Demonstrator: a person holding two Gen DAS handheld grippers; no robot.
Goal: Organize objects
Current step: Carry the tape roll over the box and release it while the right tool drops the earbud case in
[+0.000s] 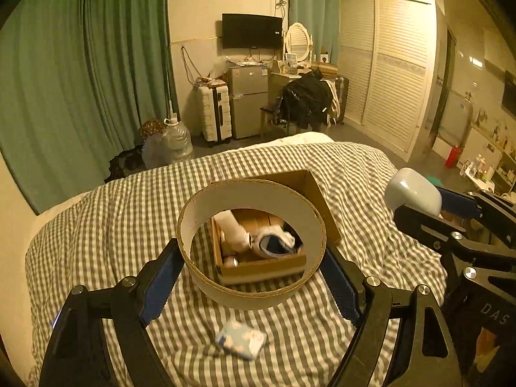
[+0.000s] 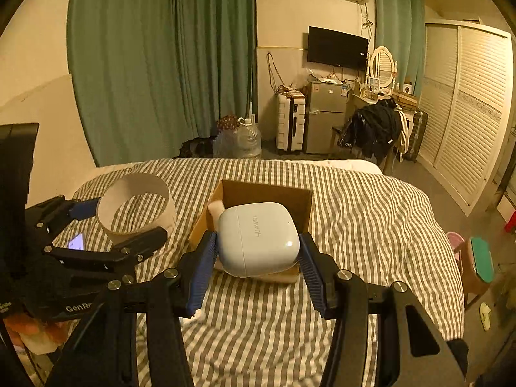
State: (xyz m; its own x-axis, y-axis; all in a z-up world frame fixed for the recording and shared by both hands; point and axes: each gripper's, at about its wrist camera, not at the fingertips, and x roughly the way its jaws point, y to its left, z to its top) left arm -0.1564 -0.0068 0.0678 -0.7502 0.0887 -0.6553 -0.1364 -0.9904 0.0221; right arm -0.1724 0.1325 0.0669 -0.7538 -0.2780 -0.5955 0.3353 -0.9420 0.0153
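Note:
My left gripper point(image 1: 253, 274) is shut on a wide white cardboard ring point(image 1: 251, 296), held above the striped bed; the ring also shows in the right wrist view point(image 2: 135, 206). Through the ring I see an open cardboard box point(image 1: 258, 266) holding a white roll and socks. My right gripper point(image 2: 256, 258) is shut on a white Huawei earbud case point(image 2: 258, 238), held over that box point(image 2: 267, 196); the case also shows in the left wrist view point(image 1: 412, 192). A small blue patterned pouch point(image 1: 241, 338) lies on the bed below the left gripper.
The grey-and-white striped duvet point(image 2: 354, 225) covers the bed. A lit phone point(image 2: 76, 242) lies on it under the left gripper. Beyond the bed stand water jugs point(image 2: 245, 140), a white suitcase point(image 2: 290, 122), a small fridge point(image 2: 325, 116) and a chair with dark clothes point(image 2: 374, 129).

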